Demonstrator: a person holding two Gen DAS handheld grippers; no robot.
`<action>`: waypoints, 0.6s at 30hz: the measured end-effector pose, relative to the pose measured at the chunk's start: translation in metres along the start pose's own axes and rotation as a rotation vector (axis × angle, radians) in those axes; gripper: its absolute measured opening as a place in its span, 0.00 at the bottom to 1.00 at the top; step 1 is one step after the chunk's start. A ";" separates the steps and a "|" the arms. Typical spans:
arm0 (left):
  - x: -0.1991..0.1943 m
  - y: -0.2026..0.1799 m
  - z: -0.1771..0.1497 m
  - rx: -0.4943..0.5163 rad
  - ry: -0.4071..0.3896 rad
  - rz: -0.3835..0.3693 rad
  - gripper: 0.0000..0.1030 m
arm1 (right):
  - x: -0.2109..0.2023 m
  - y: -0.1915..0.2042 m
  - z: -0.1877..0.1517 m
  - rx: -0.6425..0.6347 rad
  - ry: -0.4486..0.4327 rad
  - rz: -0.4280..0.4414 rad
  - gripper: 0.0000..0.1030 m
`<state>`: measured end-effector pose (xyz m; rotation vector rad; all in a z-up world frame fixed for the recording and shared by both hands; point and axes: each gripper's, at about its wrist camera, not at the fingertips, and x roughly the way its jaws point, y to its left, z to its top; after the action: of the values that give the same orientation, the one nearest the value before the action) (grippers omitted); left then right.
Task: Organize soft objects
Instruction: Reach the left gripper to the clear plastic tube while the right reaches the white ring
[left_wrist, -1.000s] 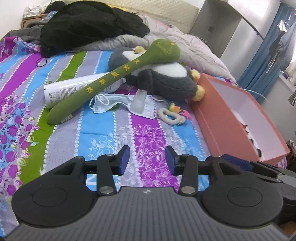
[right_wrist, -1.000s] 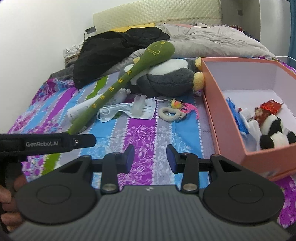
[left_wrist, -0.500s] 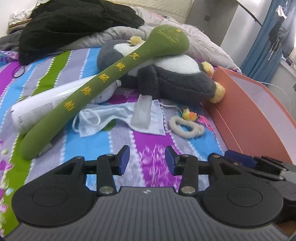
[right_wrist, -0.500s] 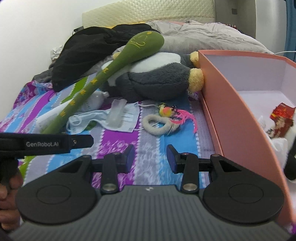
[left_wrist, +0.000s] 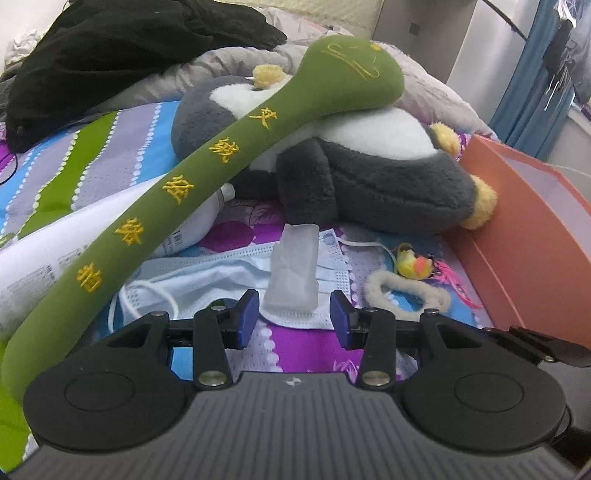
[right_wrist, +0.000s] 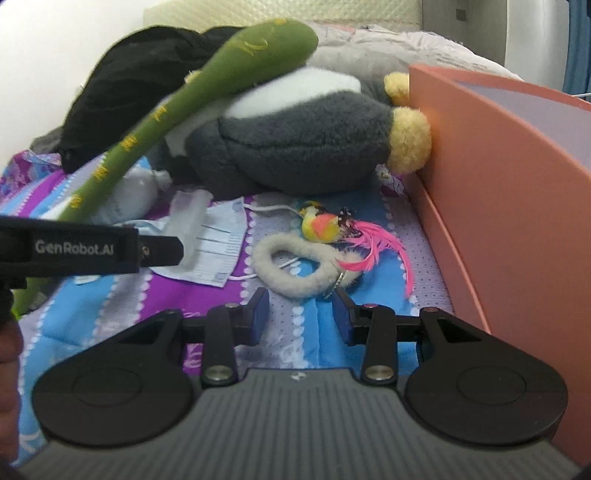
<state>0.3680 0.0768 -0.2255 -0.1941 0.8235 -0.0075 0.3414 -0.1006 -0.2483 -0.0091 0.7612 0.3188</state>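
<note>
Hovering low over the striped bed sheet (left_wrist: 110, 155), I see my left tool (left_wrist: 293, 314) spread wide, gripping nothing, with the pale-blue face mask (left_wrist: 207, 280) at its 12 o'clock. My right tool (right_wrist: 301, 314) gapes wide too, with the fluffy cream ring (right_wrist: 299, 266) at 12 o'clock and the orange cardboard box (right_wrist: 498, 192) at 2.

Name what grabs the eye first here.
The long green plush with yellow embroidery, lying slantwise across the grey penguin plush mid-bed. Right of them stands the orange box, the penguin's yellow foot against its wall. Nearer, a fluffy white ring with a pink-feathered bird toy lies before the open right gripper.
</note>
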 end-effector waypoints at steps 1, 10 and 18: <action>0.004 -0.001 0.001 0.005 0.008 0.015 0.47 | 0.003 0.003 0.000 -0.020 -0.001 -0.011 0.40; 0.017 -0.001 0.009 0.006 -0.014 0.010 0.36 | 0.014 0.011 0.006 -0.041 -0.017 -0.023 0.27; 0.005 0.001 0.008 -0.035 -0.043 -0.011 0.25 | 0.000 0.005 0.005 -0.023 -0.028 0.007 0.05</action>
<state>0.3772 0.0788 -0.2236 -0.2310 0.7802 0.0006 0.3430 -0.0956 -0.2440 -0.0232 0.7303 0.3341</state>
